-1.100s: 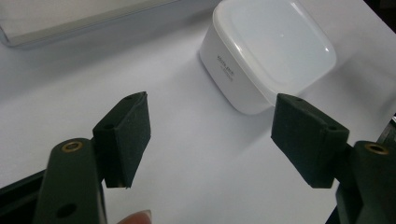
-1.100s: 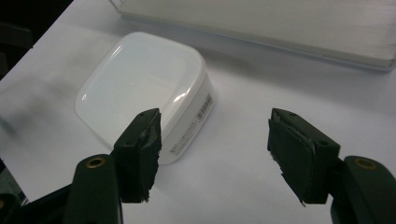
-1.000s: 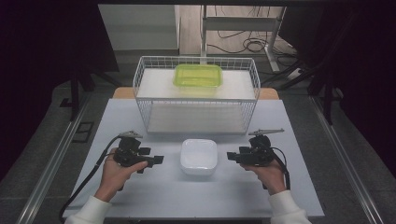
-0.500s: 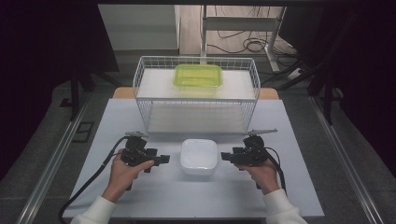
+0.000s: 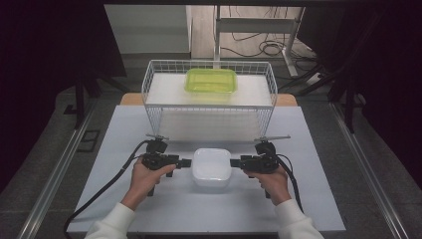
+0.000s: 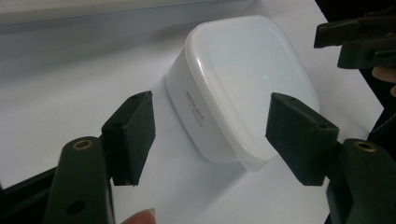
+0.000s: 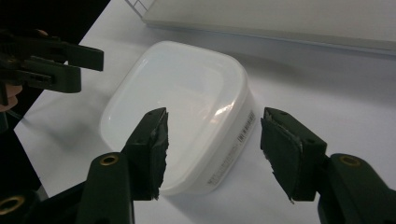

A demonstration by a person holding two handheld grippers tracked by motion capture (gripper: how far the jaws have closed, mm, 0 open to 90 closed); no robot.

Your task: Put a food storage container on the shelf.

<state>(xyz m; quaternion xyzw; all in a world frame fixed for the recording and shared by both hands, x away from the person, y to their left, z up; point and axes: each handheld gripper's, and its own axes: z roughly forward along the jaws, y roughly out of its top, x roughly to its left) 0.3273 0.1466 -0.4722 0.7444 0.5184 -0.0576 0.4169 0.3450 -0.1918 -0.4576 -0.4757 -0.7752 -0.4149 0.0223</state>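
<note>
High view — white lidded container (image 5: 212, 167) at lower centre of the bench (image 5: 318, 199), left gripper (image 5: 185, 163) and right gripper (image 5: 236, 162) at its sides; a green container (image 5: 211, 80) sits in the wire basket (image 5: 154, 112) above.

Left gripper view — jaws apart, just been closing, container beyond them at centre, untouched.

Right gripper view — likewise.

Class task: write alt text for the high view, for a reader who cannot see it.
A person's two hands hold the left gripper and the right gripper against opposite sides of a white lidded container on a white table, jaws open. Behind stands a white wire basket with a green container in it.
</note>
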